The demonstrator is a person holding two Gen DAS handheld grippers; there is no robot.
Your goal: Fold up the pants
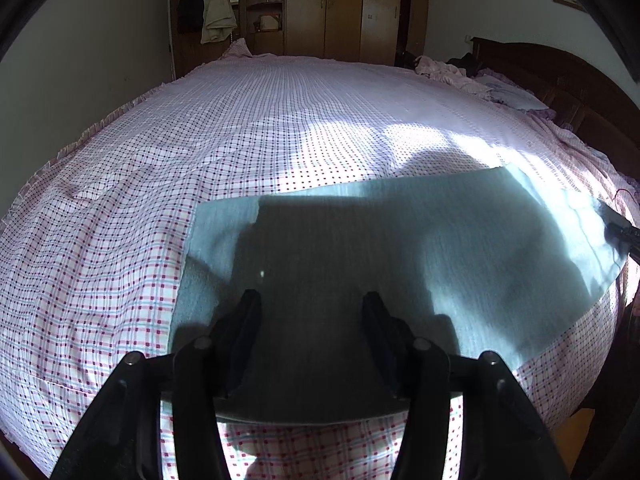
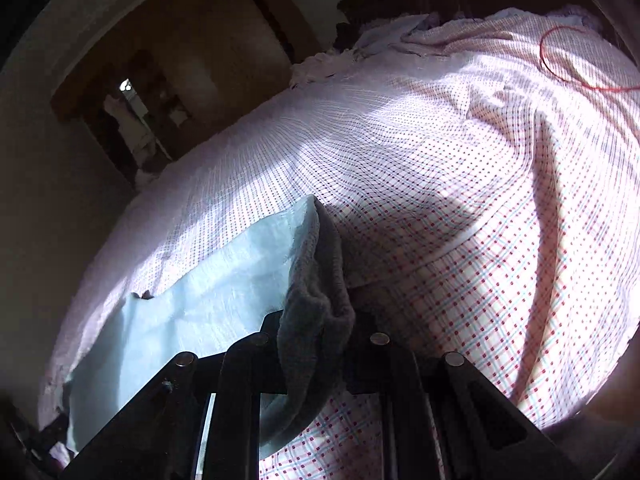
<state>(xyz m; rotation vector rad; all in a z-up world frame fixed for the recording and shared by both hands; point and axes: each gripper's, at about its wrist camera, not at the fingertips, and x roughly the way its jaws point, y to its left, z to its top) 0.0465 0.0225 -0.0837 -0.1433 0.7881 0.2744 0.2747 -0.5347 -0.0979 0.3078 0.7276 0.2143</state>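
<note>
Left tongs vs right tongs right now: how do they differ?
The left tongs stand open over the flat grey pants, gripping nothing; the right tongs are shut on a bunched end of the pants. The cloth lies smooth under the left tongs and hangs crumpled from the right. Both are black and point down at the checked bedspread.

Left gripper [image 1: 312, 300] angled downward, jaws apart, fingers [image 1: 248, 320] spread over grey pants [image 1: 400, 240], nothing pinched. Right gripper [image 2: 316, 320] rolled to one side, jaws clamped on bunched pants edge.
</note>
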